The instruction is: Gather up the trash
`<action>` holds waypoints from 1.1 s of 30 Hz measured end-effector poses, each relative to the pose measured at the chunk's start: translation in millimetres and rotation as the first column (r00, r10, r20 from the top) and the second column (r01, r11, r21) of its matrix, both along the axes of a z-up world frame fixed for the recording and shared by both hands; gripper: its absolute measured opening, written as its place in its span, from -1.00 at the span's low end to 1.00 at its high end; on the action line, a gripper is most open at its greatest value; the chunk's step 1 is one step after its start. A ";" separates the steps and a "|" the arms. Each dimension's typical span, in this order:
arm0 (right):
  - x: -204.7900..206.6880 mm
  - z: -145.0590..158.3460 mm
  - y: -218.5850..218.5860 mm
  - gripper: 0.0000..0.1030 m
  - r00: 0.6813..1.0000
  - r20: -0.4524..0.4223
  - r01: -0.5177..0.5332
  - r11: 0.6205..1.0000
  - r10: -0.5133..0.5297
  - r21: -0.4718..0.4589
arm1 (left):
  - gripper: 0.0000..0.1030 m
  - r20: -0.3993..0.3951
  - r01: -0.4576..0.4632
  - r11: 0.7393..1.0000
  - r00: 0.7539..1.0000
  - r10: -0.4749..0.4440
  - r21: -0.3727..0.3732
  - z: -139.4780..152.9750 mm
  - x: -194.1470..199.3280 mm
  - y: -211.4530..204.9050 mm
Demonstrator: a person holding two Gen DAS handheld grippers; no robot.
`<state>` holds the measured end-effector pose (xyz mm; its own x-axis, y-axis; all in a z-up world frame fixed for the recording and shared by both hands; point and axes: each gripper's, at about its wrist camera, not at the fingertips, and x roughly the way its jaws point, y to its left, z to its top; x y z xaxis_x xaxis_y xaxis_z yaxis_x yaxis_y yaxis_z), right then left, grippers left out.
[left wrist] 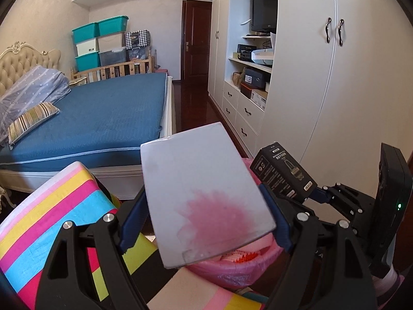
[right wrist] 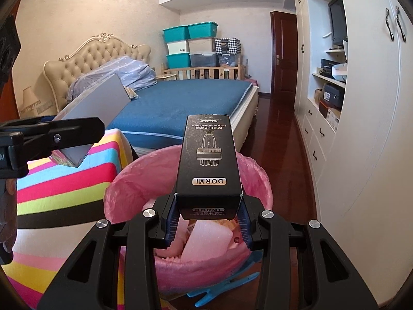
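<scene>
- The black box [right wrist: 209,165], at frame centre in the right wrist view, read "DORMI" on a gold label, with "PINCH HAPPY APPLICATOR" printed small above a line drawing of the device.
- The right gripper [right wrist: 208,222] was clamped on the box's near end; the box projected forward above the pink-lined bin [right wrist: 134,180].
- The left gripper [left wrist: 204,230] was clamped across the lower part of a grey flat box [left wrist: 204,188], blue pads pressed to both edges.
- The grey box stood tilted over the bin [left wrist: 232,268], beside the striped cloth [left wrist: 51,206] at lower left.
</scene>
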<state>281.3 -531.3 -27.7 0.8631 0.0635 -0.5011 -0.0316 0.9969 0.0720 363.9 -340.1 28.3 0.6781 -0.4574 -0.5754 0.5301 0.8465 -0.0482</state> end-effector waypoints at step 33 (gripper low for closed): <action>-11.1 11.4 5.4 0.37 0.998 0.058 0.036 0.999 -0.037 0.019 | 0.90 0.103 -0.085 0.995 0.991 0.091 -0.058 32.8 9.2 22.3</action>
<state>270.2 -525.9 -16.3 0.8927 0.0399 -0.4488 0.0000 0.9961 0.0886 373.1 -317.8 61.2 0.7724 -0.4211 -0.4754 0.4580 0.8880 -0.0424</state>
